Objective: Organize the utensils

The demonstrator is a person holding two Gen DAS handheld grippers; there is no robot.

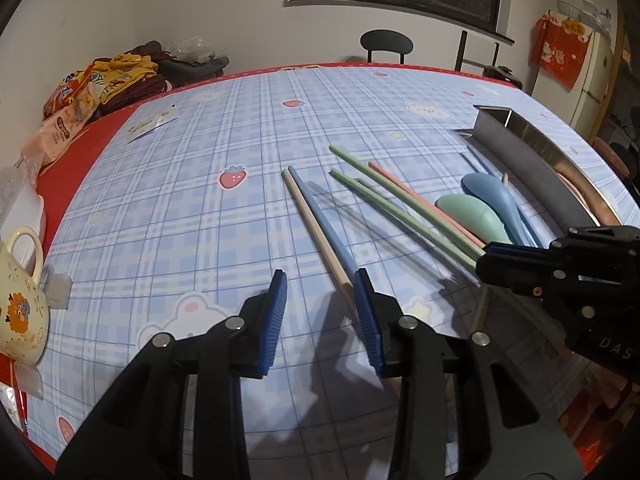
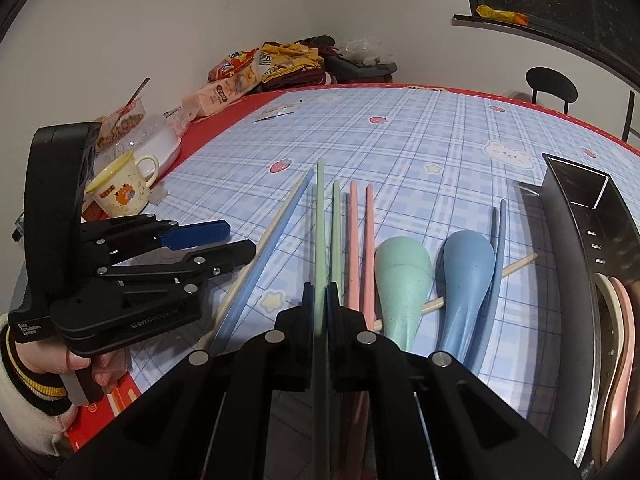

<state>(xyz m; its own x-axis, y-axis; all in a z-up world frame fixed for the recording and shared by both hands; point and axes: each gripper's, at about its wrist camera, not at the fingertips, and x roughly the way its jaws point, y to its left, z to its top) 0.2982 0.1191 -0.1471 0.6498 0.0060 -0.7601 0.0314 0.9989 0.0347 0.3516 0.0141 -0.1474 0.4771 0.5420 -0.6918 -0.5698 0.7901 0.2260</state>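
Observation:
My right gripper (image 2: 320, 294) is shut on a green chopstick (image 2: 321, 224) that points away over the table. A second green chopstick (image 2: 336, 236), two pink chopsticks (image 2: 368, 248), a green spoon (image 2: 402, 280) and a blue spoon (image 2: 466, 276) lie beside it. A cream chopstick (image 2: 256, 252) and a blue chopstick (image 2: 276, 240) lie to the left. My left gripper (image 1: 320, 280) is open and empty, its right finger next to the cream chopstick (image 1: 316, 236) and blue chopstick (image 1: 324, 224). The right gripper (image 1: 492, 258) shows in the left wrist view, holding the green chopstick (image 1: 384, 184).
A steel utensil tray (image 2: 576, 216) stands at the right with pink and cream spoons (image 2: 620, 360) inside. A yellow mug (image 2: 120, 192), a white container (image 2: 160, 144) and snack bags (image 2: 240, 76) sit at the table's left edge. A chair (image 1: 386, 44) stands beyond.

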